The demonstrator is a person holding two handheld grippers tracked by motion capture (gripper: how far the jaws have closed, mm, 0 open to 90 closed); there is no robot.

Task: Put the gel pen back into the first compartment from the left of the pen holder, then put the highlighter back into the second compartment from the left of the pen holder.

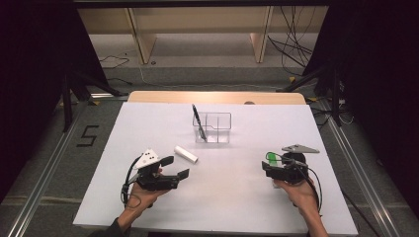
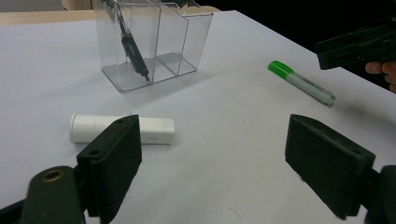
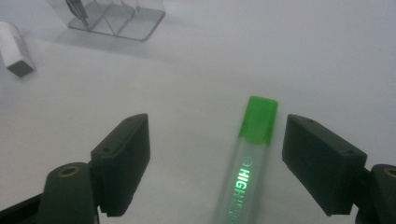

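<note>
Right gripper [image 3: 215,163] with fingers [image 3: 123,158] spread wide, gripping nothing, a green highlighter [image 3: 250,158] lying flat on the worktop between them, nearer the right-hand finger and touching neither. Green cap pointing away from the gripper, clear barrel with green lettering running back toward the camera, blurred at its near end. From above, right gripper [image 1: 269,165] at the right side of the white worktop [image 1: 247,207], held in the person's right hand [image 1: 296,190], with the highlighter [image 1: 272,157] just at its front. Left gripper [image 2: 224,154] also with fingers [image 2: 112,163] wide apart and holding nothing, bare worktop between them. Just beyond the left-hand finger, a white tube [image 2: 121,129] lying on its side, partly hidden behind that finger. From above, left gripper [image 1: 178,167] at the left side of the worktop, held in the left hand [image 1: 143,195], fingers aimed toward the middle, white tube [image 1: 186,154] near and slightly beyond them. Farther back, near the middle of the worktop, a clear plastic organiser [image 1: 213,127] with several compartments, standing upright. A dark pen [image 1: 198,121] leaning tilted in its left compartment, top sticking out above the rim. Seen from the left gripper, organiser [image 2: 154,42] well beyond the tube, pen [image 2: 133,49] inside it, and highlighter [image 2: 301,83] off to the right beside the other gripper.
</note>
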